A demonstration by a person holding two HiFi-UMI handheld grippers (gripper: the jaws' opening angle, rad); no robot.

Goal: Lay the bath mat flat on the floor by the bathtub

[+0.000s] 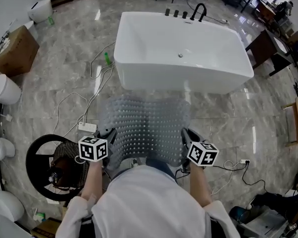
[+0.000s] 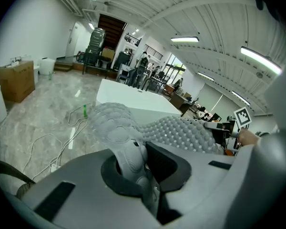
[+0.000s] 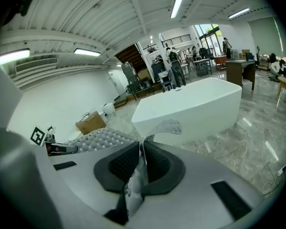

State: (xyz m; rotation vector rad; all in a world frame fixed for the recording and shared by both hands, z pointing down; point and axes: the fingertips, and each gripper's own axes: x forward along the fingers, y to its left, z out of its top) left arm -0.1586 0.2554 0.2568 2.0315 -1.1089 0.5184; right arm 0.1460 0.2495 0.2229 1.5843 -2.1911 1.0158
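Nearby, loose cables (image 1: 96, 82) and power strip (image 1: 87, 127) left of bath mat (image 1: 144, 125)

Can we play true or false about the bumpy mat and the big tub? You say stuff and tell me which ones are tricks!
1. The left tongs and the right tongs are both shut on the bumpy mat. True.
2. The bumpy mat lies flat on the floor. False: its near edge is lifted in the tongs and it looks wavy.
3. The bathtub is white. True.
4. The cardboard box sits inside the bathtub. False: it stands on the floor, far off to the left of the bathtub.
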